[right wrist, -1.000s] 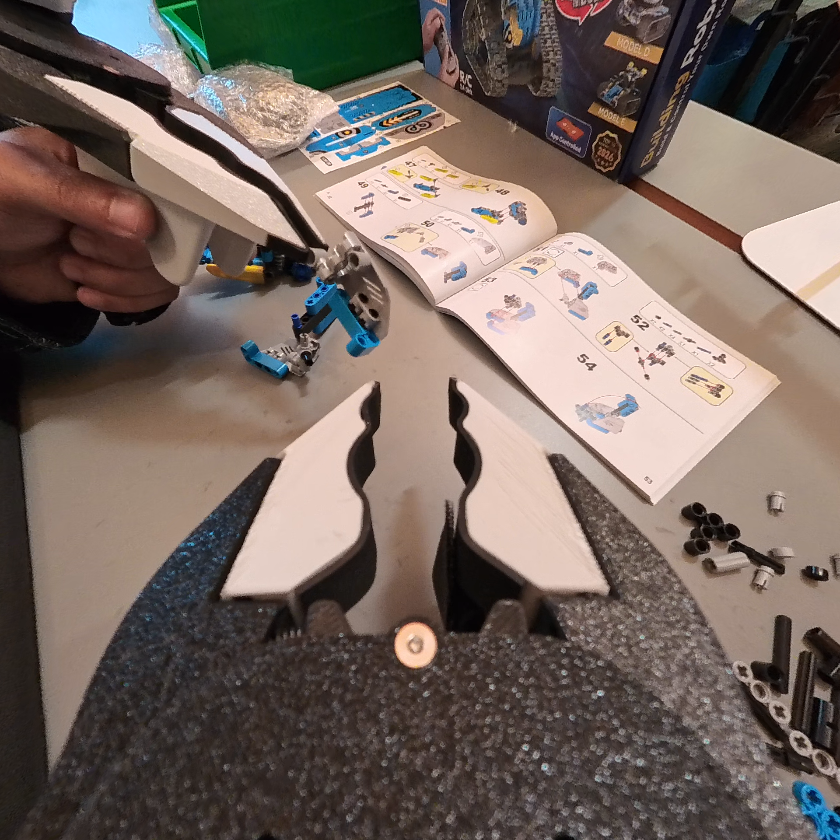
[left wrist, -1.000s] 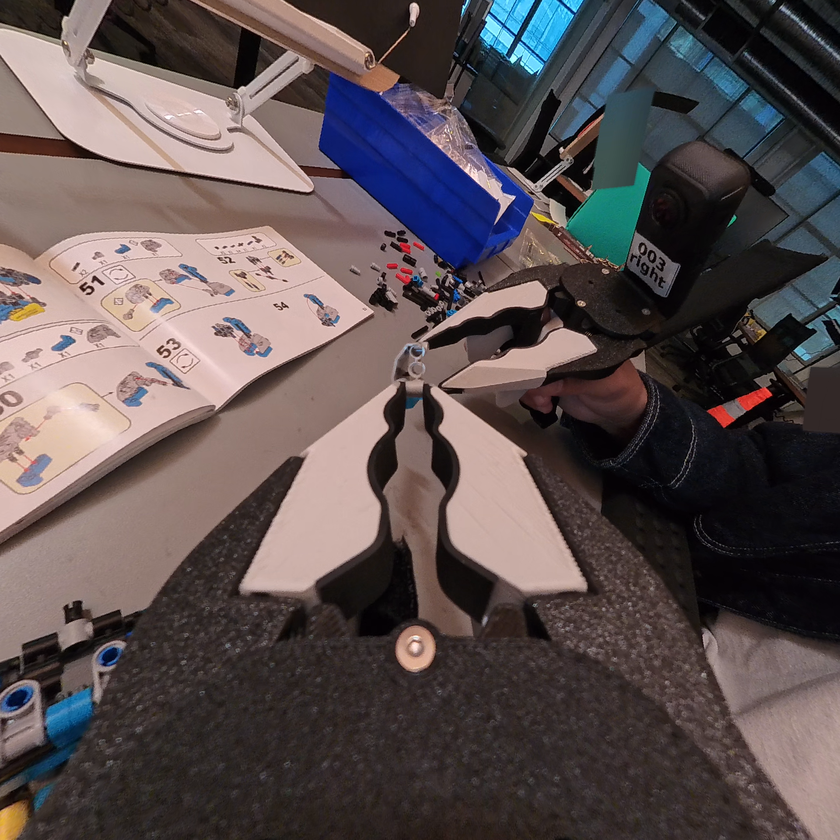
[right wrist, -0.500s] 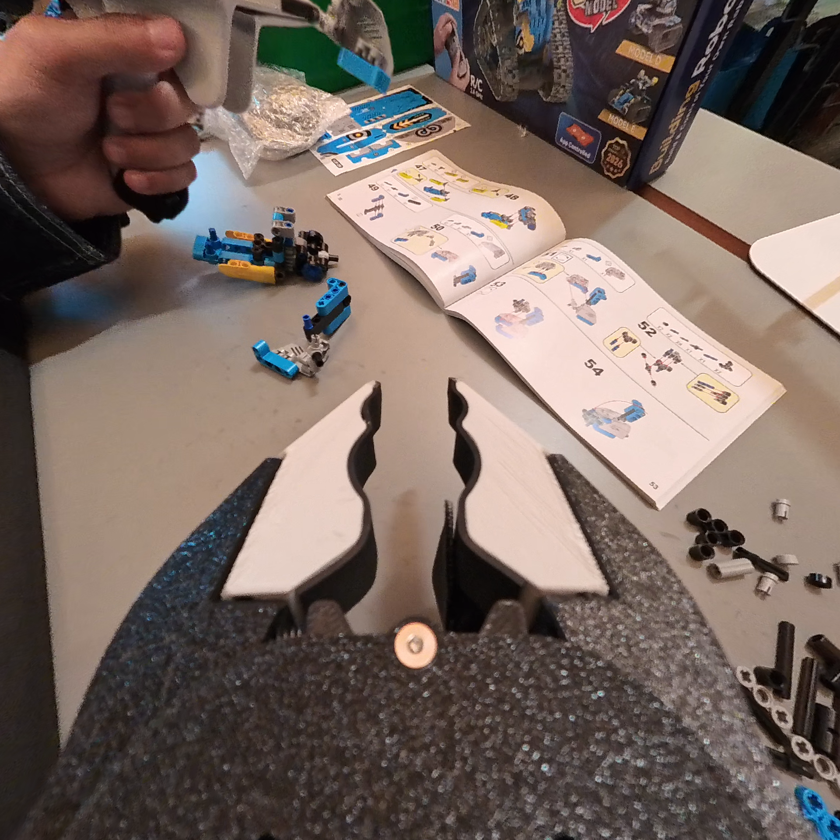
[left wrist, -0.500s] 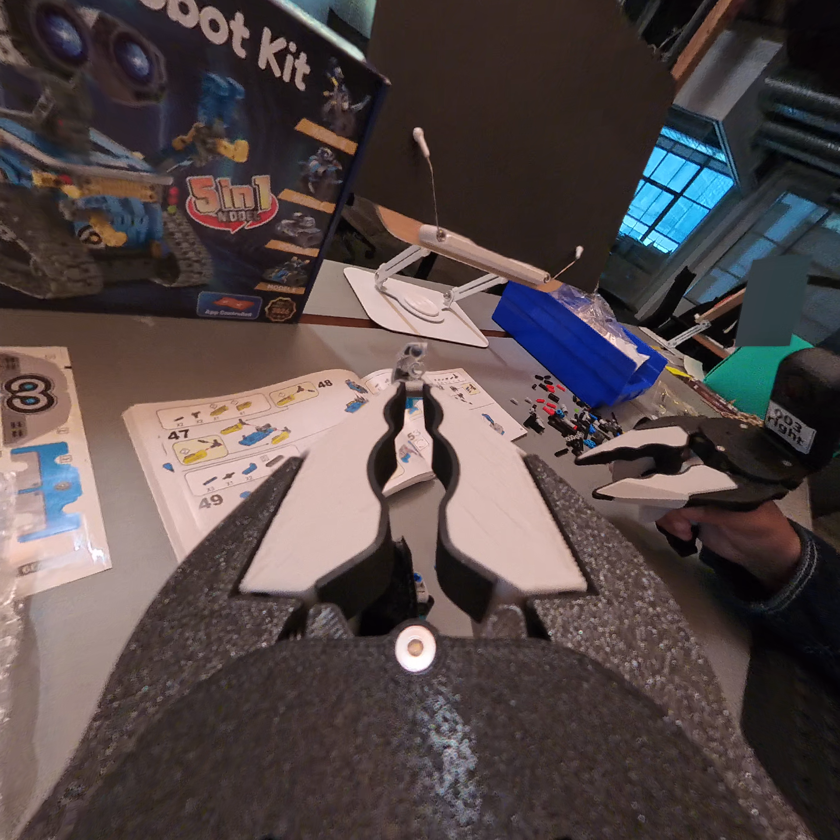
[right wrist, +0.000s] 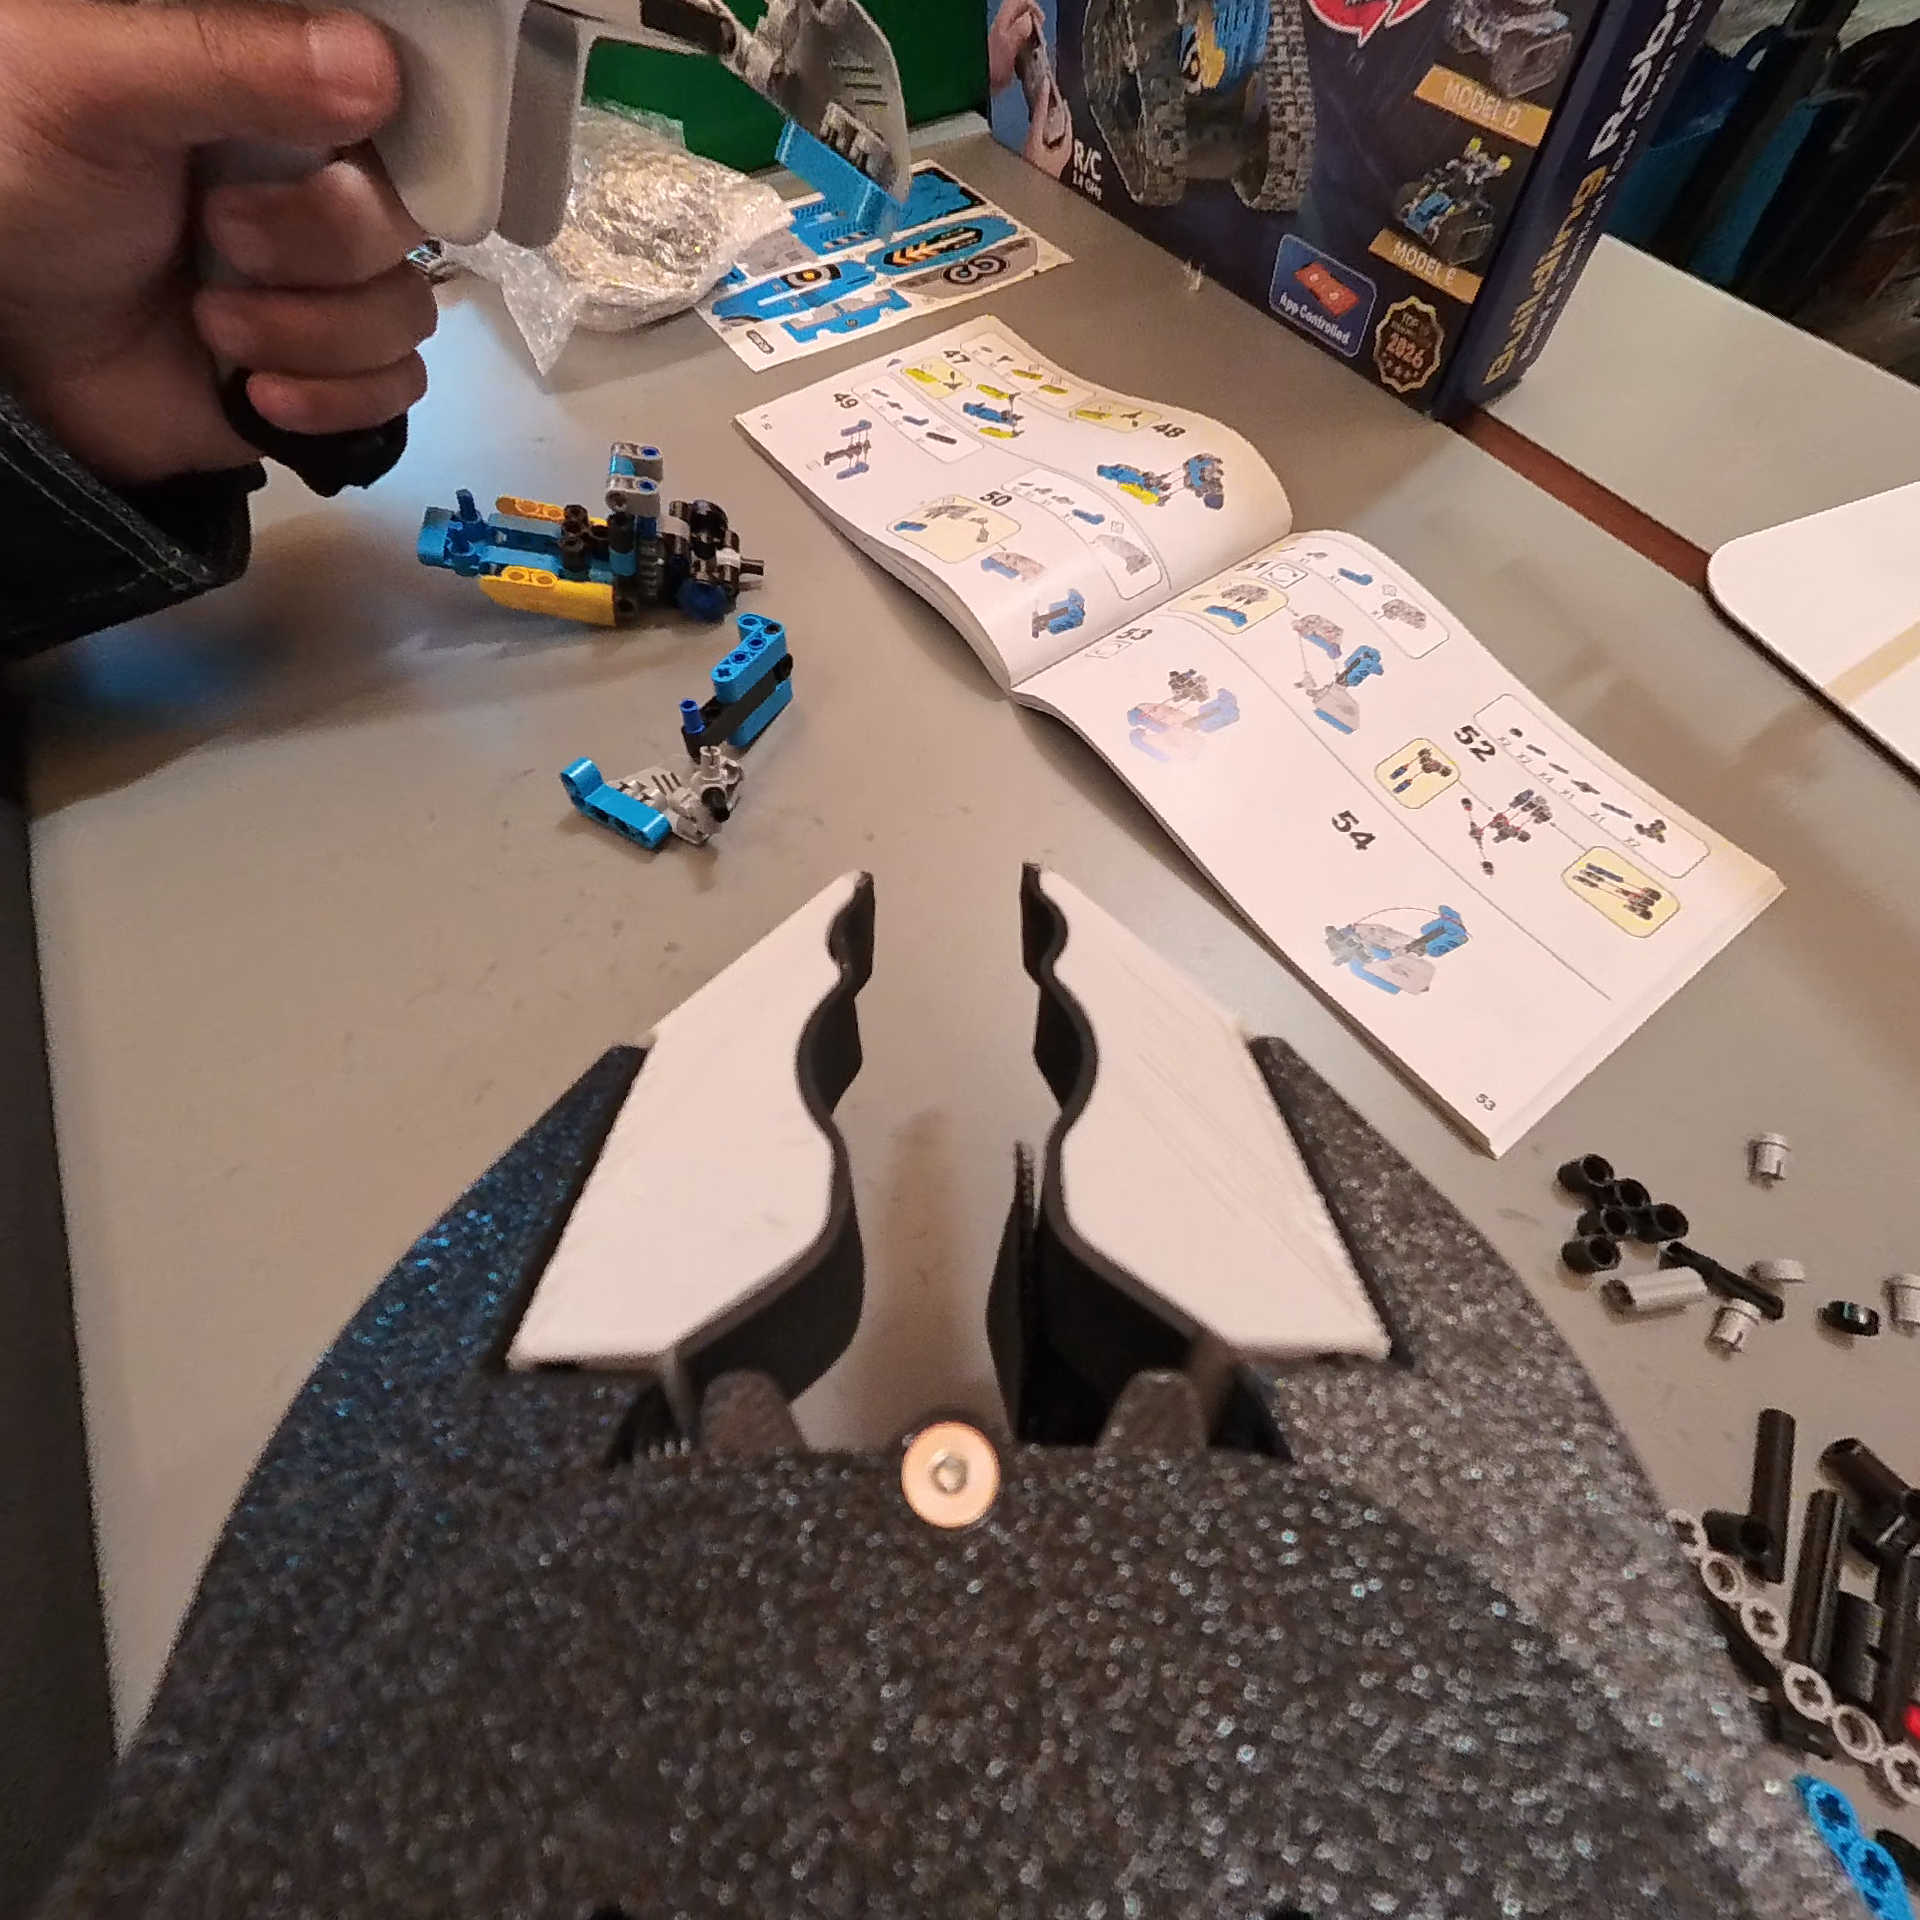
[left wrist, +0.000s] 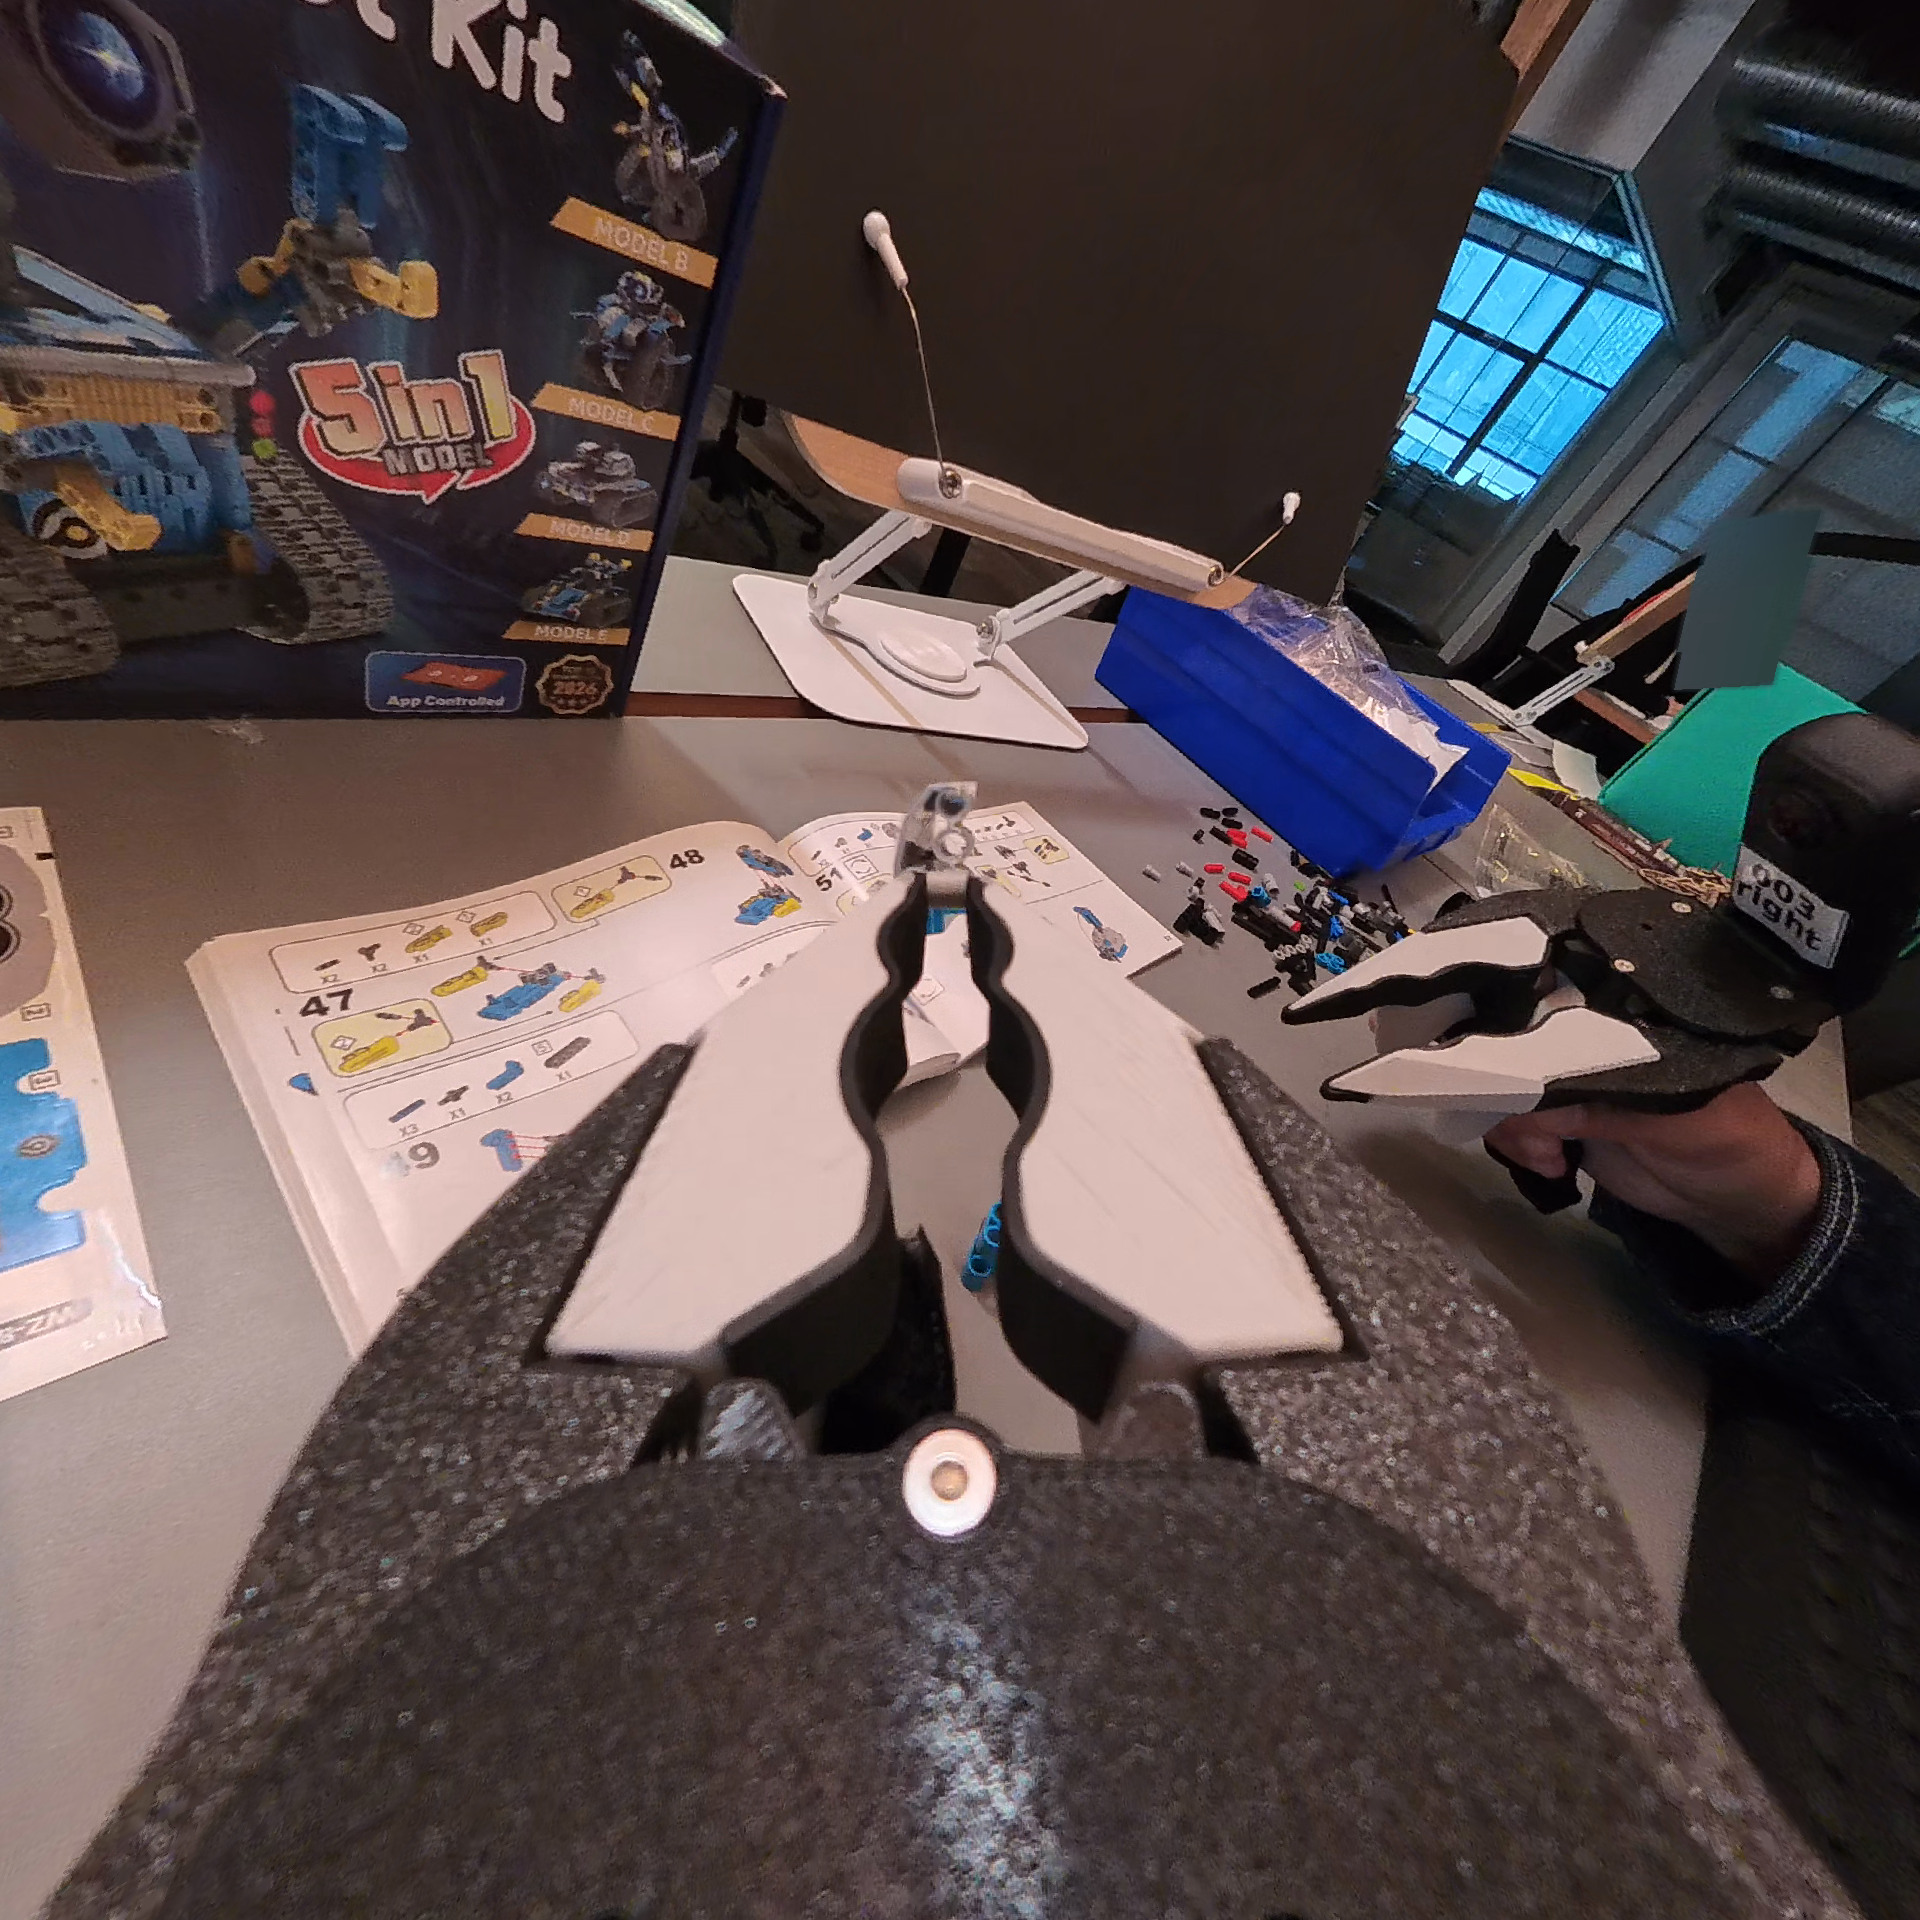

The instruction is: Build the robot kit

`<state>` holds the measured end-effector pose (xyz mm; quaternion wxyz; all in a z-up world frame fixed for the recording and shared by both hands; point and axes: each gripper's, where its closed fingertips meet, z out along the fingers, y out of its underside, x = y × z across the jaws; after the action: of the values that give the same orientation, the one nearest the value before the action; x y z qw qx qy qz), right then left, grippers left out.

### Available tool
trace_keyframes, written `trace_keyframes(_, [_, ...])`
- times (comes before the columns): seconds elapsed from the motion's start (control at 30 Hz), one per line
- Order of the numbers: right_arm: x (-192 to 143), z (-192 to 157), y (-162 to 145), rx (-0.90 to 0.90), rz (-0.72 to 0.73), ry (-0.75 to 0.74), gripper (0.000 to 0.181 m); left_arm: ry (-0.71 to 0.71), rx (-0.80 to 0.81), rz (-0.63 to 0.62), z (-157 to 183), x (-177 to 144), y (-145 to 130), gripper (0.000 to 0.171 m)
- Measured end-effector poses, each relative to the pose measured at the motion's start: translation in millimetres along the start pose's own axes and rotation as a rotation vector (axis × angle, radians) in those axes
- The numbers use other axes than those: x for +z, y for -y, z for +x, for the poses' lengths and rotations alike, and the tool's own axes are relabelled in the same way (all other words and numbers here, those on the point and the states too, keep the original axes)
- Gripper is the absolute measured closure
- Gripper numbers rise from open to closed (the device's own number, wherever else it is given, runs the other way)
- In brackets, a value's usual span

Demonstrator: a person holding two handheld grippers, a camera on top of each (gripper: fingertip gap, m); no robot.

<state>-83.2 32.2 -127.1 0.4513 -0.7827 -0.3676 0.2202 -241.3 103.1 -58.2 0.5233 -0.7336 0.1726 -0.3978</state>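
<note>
While upright in left tool (left wrist: 940,899): grey-blue piece (left wrist: 938,826).

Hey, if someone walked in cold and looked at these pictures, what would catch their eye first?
Probably the left gripper, raised above the table with its jaws shut on a small grey and blue brick assembly. Below it an open instruction booklet lies on the grey table, with a blue and yellow part-built model to its left. The right gripper hovers open and empty.

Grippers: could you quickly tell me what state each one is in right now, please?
Left gripper: closed on a small grey and blue brick assembly, held above the table.
Right gripper: open, fingers apart, holding nothing.
</note>
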Motion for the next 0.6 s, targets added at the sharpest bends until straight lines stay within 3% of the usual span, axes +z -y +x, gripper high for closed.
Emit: trace_keyframes(0.6, [0.2, 0.3, -2.1, -0.01, -0.014, -0.003, 0.154, -0.013, -0.024, -0.024, 1.2, 2.6, -4.5, 0.164])
